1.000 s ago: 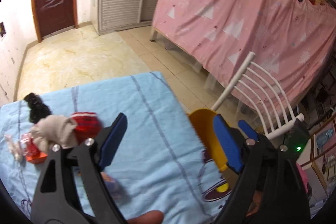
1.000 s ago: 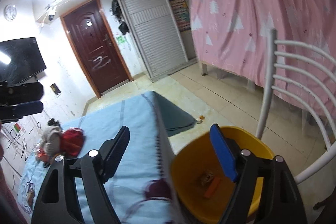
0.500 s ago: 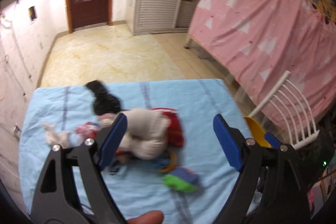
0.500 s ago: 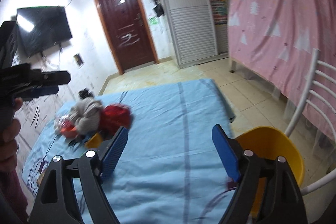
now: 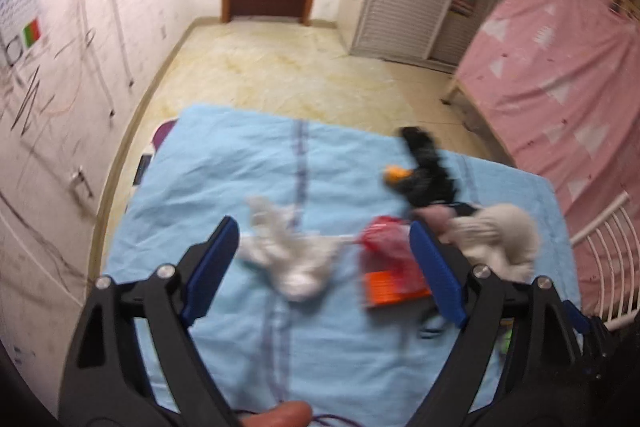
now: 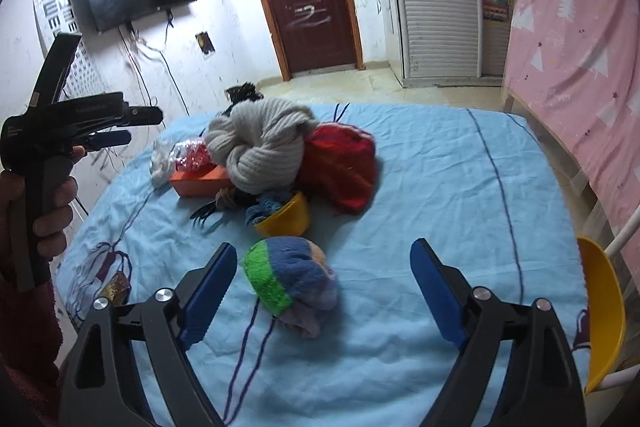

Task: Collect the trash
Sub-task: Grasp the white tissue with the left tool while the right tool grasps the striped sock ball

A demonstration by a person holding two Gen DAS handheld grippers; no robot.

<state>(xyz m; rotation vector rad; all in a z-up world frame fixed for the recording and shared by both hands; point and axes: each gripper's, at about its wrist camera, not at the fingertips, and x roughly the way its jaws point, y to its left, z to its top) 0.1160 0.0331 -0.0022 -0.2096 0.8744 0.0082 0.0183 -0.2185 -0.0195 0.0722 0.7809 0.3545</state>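
Open left claw (image 5: 324, 267) above white tissue (image 5: 292, 255)

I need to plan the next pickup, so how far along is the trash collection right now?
Nothing visibly done: the yellow bin at the table's edge shows only its rim, contents hidden. Nothing in hand: left tongs and right tongs are open and empty. Left on the blue cloth: crumpled white tissue, red wrapper, orange box.

grey ribbed knit bundle (image 6: 262, 147); wrinkled cloth sheet (image 6: 440, 195); glossy yellow bowl (image 6: 286, 217).
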